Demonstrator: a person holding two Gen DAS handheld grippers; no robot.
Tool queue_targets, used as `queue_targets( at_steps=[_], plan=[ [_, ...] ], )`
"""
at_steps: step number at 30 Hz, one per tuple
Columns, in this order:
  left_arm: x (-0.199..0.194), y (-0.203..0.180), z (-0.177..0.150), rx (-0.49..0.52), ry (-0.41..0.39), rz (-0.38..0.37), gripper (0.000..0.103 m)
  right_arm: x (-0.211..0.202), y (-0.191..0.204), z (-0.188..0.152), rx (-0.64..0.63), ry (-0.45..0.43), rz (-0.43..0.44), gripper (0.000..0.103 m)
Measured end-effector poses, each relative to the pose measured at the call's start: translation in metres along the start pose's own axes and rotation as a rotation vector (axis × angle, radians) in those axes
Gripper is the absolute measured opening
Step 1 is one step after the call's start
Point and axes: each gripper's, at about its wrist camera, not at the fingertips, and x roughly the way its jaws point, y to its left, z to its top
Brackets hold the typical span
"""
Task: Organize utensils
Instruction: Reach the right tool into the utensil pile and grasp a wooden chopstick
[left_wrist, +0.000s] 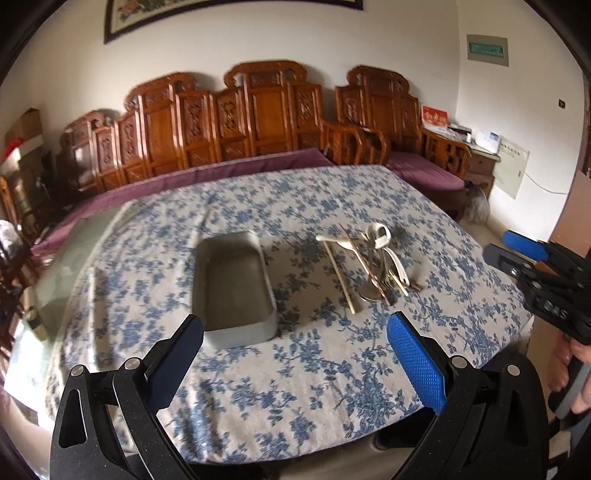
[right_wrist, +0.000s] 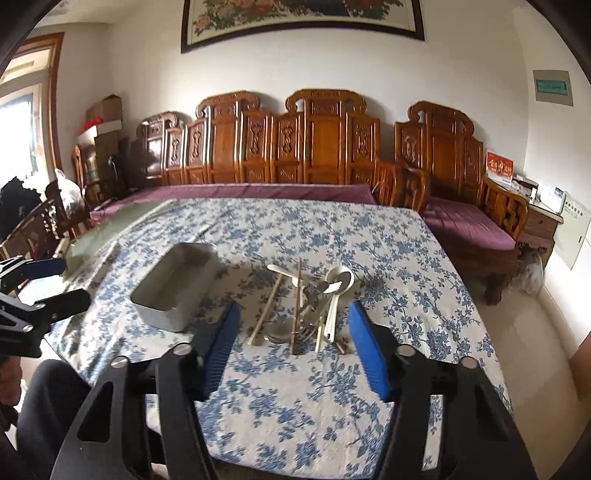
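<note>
A pile of utensils (left_wrist: 373, 266) lies on the blue-flowered tablecloth (left_wrist: 258, 369): white spoons, chopsticks, a metal fork and spoon. It also shows in the right wrist view (right_wrist: 310, 306). An empty grey rectangular tin (left_wrist: 232, 288) sits left of the pile, also in the right wrist view (right_wrist: 173, 288). My left gripper (left_wrist: 295, 332) is open and empty, above the table's near edge in front of the tin. My right gripper (right_wrist: 291, 325) is open and empty, just short of the pile; it also shows in the left wrist view (left_wrist: 517, 251).
A carved wooden sofa (right_wrist: 314, 147) with purple cushions runs behind the table. A side cabinet (right_wrist: 539, 218) stands at the right wall. Boxes and bags (right_wrist: 99, 125) are stacked at the far left. The tablecloth (right_wrist: 295, 413) is bare near me.
</note>
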Motion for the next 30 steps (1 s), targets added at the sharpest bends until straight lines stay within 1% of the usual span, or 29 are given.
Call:
queue_targets(
  at_steps=[3, 7, 9, 11, 12, 18, 21, 24, 28, 30],
  plan=[
    [0.024, -0.005, 0.004, 0.011, 0.034, -0.017, 0.096, 0.023, -0.012, 0.003, 0.014, 0.029, -0.004, 0.049],
    [0.058, -0.013, 0.011, 0.038, 0.076, -0.024, 0.095, 0.064, -0.027, 0.008, 0.035, 0.066, 0.006, 0.044],
    [0.072, -0.017, 0.013, 0.044, 0.091, -0.031, 0.094, 0.086, -0.03, 0.008, 0.043, 0.083, 0.042, 0.037],
    [0.088, -0.02, 0.015, 0.05, 0.114, -0.034, 0.091, 0.108, -0.03, 0.007, 0.04, 0.107, 0.072, 0.031],
    [0.098, -0.021, 0.015, 0.056, 0.126, -0.031, 0.091, 0.12, -0.028, 0.006, 0.039, 0.121, 0.091, 0.03],
    [0.133, -0.023, 0.01, 0.073, 0.187, -0.022, 0.09, 0.19, -0.021, -0.01, 0.029, 0.221, 0.163, 0.027],
    [0.146, -0.023, 0.007, 0.083, 0.208, -0.019, 0.09, 0.212, -0.015, -0.016, 0.017, 0.275, 0.179, 0.026],
    [0.157, -0.025, 0.006, 0.079, 0.227, -0.028, 0.09, 0.227, -0.008, -0.017, 0.002, 0.301, 0.2, 0.026],
    [0.167, -0.032, 0.005, 0.091, 0.245, -0.029, 0.09, 0.24, -0.002, -0.021, -0.016, 0.326, 0.186, 0.024],
    [0.171, -0.035, 0.005, 0.094, 0.25, -0.032, 0.09, 0.245, 0.0, -0.024, -0.024, 0.343, 0.175, 0.019]
  ],
)
